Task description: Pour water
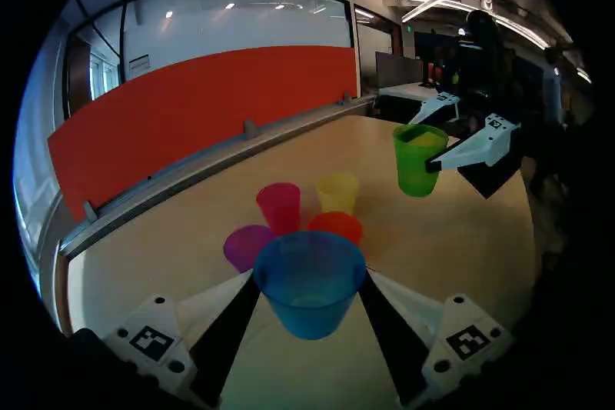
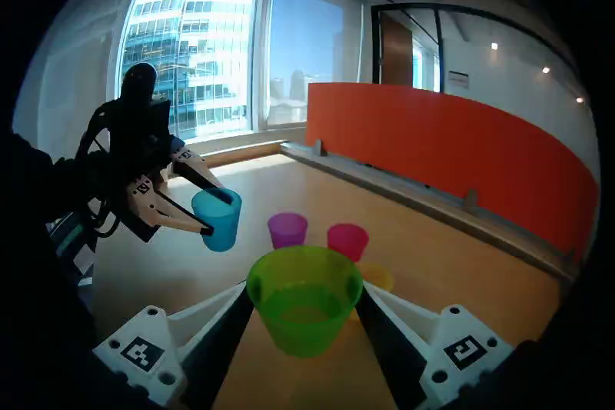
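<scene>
office tabletop (image 1: 453, 248) before an orange partition (image 1: 200, 114). the left hand-held gripper (image 1: 310, 281) clasps a blue cup (image 1: 310, 306) between both fingers; the right hand-held gripper (image 2: 305, 295) grips a green cup (image 2: 305, 329) likewise. both are upright, raised and well apart, above a pink cup (image 1: 279, 206), yellow cup (image 1: 337, 192), orange cup (image 1: 335, 227) and purple cup (image 1: 247, 246). risk: tilting before the rims meet would spill water over these. the right gripper view adds city windows (image 2: 192, 56) and looks into the green cup; the left gripper view gives its side.
</scene>
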Demonstrator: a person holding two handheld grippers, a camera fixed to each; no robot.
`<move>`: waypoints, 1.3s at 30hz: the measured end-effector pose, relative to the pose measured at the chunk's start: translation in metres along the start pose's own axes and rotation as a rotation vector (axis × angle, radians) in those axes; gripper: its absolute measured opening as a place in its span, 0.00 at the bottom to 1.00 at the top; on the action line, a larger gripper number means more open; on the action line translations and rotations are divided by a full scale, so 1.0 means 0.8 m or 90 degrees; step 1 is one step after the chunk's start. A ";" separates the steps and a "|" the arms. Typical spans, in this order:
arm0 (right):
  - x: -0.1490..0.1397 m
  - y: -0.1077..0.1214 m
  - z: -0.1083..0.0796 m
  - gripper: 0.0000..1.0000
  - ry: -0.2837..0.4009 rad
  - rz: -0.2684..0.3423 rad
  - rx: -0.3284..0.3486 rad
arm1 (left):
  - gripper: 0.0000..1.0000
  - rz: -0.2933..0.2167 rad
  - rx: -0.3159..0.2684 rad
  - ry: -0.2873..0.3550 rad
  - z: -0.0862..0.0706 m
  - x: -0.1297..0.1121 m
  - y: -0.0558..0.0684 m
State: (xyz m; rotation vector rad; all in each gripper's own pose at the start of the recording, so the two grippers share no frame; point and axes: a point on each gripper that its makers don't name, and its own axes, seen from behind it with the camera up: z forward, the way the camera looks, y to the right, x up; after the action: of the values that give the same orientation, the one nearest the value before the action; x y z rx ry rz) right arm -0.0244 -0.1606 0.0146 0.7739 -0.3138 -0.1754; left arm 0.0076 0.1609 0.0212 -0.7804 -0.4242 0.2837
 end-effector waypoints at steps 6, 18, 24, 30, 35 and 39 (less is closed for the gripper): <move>-0.019 0.001 0.012 0.91 -0.027 -0.001 0.004 | 0.87 0.005 -0.010 -0.026 0.010 -0.019 0.003; -0.056 0.001 0.032 0.90 -0.075 -0.008 0.009 | 0.87 -0.010 -0.033 -0.067 0.030 -0.053 0.012; -0.075 0.000 0.039 0.91 -0.094 -0.014 0.004 | 0.87 -0.011 -0.034 -0.076 0.039 -0.064 0.013; -0.088 0.001 0.045 0.91 -0.105 -0.013 0.000 | 0.87 -0.011 -0.038 -0.086 0.048 -0.073 0.014; -0.096 0.001 0.048 0.90 -0.111 -0.015 -0.003 | 0.87 -0.004 -0.037 -0.091 0.053 -0.077 0.015; -0.102 -0.001 0.049 0.90 -0.116 -0.016 -0.002 | 0.87 -0.005 -0.040 -0.092 0.055 -0.081 0.017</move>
State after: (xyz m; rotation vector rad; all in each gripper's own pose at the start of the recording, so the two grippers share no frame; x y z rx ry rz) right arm -0.1143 -0.1649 0.0232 0.7602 -0.4758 -0.2714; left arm -0.0712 0.1719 0.0221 -0.8216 -0.5744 0.3212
